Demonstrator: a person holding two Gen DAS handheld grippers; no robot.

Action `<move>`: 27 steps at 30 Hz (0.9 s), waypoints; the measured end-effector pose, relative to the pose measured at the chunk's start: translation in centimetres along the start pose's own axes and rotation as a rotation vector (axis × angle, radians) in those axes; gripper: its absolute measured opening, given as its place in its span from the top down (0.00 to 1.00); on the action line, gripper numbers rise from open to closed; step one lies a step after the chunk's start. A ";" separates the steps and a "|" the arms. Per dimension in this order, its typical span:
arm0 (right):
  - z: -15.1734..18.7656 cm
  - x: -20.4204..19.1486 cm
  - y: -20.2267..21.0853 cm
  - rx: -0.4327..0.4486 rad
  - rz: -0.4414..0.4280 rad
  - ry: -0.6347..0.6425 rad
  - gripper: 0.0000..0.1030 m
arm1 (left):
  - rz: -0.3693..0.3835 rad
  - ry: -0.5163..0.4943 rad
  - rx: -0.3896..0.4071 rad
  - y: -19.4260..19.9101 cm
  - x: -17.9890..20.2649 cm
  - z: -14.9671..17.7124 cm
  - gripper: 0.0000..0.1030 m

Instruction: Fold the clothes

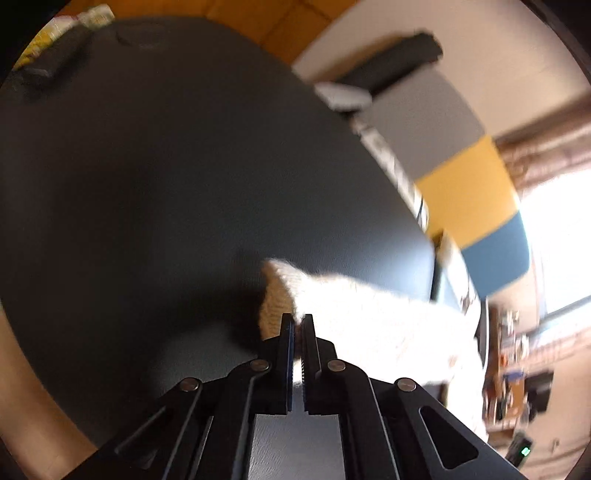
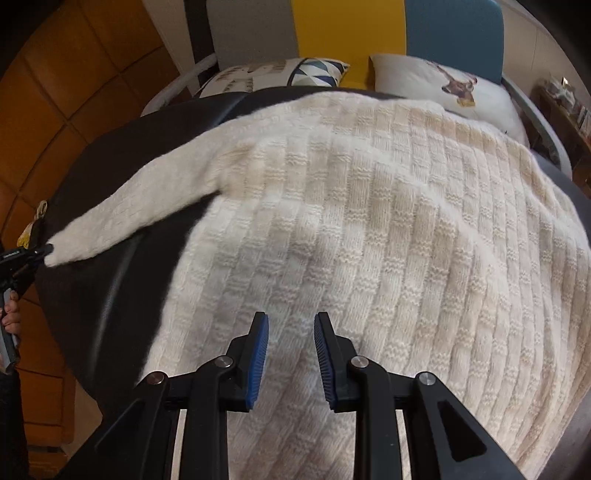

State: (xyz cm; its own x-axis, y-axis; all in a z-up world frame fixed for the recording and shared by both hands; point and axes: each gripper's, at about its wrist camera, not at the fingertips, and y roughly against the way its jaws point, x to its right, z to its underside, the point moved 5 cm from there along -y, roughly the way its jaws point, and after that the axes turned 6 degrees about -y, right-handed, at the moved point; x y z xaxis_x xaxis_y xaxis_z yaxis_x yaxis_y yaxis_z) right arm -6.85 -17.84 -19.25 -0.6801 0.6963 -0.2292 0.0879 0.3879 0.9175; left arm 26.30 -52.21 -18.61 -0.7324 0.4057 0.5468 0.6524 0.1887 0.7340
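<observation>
A cream knitted sweater lies spread over a dark round table. Its left sleeve stretches out to the left. My left gripper is shut on the cuff of that sleeve, and it also shows at the left edge of the right wrist view, pinching the sleeve end. My right gripper is open and empty, hovering just over the sweater's body near its near edge.
Two printed cushions lie on a grey, yellow and blue seat beyond the table. A dark folded item and yellow cloth sit at the table's far side. Wooden panelling stands to the left.
</observation>
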 end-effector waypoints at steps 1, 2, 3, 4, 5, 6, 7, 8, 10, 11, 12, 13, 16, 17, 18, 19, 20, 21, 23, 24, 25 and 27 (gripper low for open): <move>0.0 -0.1 -0.5 -0.028 -0.007 0.002 0.75 | 0.002 -0.004 0.023 0.5 0.2 -0.6 0.97; 0.0 -0.2 -1.1 -0.056 -0.015 0.004 0.75 | 0.000 -0.018 0.033 0.8 0.6 -1.1 0.97; 0.0 -0.4 -1.5 -0.077 -0.032 -0.002 0.75 | -0.005 -0.029 0.040 0.9 0.9 -1.6 0.97; 0.0 -0.6 -1.9 -0.091 -0.049 -0.011 0.75 | -0.010 -0.039 0.045 1.0 1.1 -2.0 0.97; 0.0 -0.9 -2.2 -0.097 -0.060 -0.015 0.75 | -0.016 -0.046 0.047 1.0 1.3 -2.5 0.97; -0.1 -1.1 -2.4 -0.103 -0.074 -0.021 0.75 | -0.022 -0.044 0.052 0.8 1.5 -3.0 0.97; -0.3 -1.4 -2.7 -0.109 -0.089 -0.030 0.75 | -0.028 -0.040 0.056 0.6 1.6 -3.7 0.97; -0.4 -1.7 -3.0 -0.116 -0.101 -0.037 0.75 | -0.036 -0.032 0.062 0.2 1.9 -4.9 0.97; -0.6 -2.2 -3.5 -0.127 -0.116 -0.043 0.75 | -0.050 -0.019 0.072 -0.4 2.3 -6.7 0.97; -0.7 -2.5 -3.7 -0.130 -0.122 -0.044 0.75 | -0.065 -0.010 0.083 -0.5 2.2 -7.5 0.97; -0.8 -2.7 -3.9 -0.134 -0.130 -0.048 0.75 | -0.069 -0.002 0.088 -1.1 2.7 -8.3 0.97; -0.9 -3.0 -4.0 -0.136 -0.137 -0.050 0.75 | -0.078 0.007 0.097 -1.5 3.0 -9.2 0.97; -1.1 -4.0 -4.5 -0.141 -0.160 -0.058 0.75 | -0.111 0.026 0.130 -1.7 2.9 -12.3 0.97; -1.1 -4.3 -4.6 -0.143 -0.167 -0.061 0.75 | -0.132 0.025 0.137 -1.8 2.8 -13.2 0.97; -1.2 -4.6 -4.8 -0.145 -0.175 -0.064 0.75 | -0.144 0.013 0.134 -2.1 2.9 -13.9 0.97; -1.3 -4.6 -4.9 -0.144 -0.180 -0.072 0.75 | -0.162 -0.002 0.128 -2.2 3.0 -14.3 0.97; -1.4 -4.7 -5.0 -0.143 -0.185 -0.081 0.75 | -0.180 -0.017 0.121 -2.4 3.1 -14.6 0.97; -1.5 -4.9 -5.1 -0.142 -0.184 -0.083 0.75 | -0.197 -0.027 0.114 -2.6 3.1 -15.0 0.97; -1.5 -5.2 -5.3 -0.141 -0.177 -0.088 0.75 | -0.225 -0.020 0.093 -2.6 2.3 -15.3 0.97; -1.5 -5.3 -5.1 -0.132 -0.187 -0.090 0.75 | -0.244 -0.022 0.074 -2.6 1.8 -15.3 0.96; -1.4 -5.4 -4.8 -0.121 -0.202 -0.091 0.75 | -0.280 -0.029 0.050 -2.6 1.3 -15.2 0.96; -1.4 -5.5 -4.1 -0.099 -0.231 -0.094 0.73 | -0.340 -0.021 0.008 -2.4 0.2 -15.1 0.96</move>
State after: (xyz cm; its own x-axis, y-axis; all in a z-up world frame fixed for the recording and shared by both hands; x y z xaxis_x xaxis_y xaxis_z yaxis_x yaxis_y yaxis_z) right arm -4.47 -24.10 -21.28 -0.6030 0.6511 -0.4610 -0.1361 0.4854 0.8636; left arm 21.71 -66.11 -14.17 -0.9040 0.3371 0.2630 0.3736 0.3235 0.8694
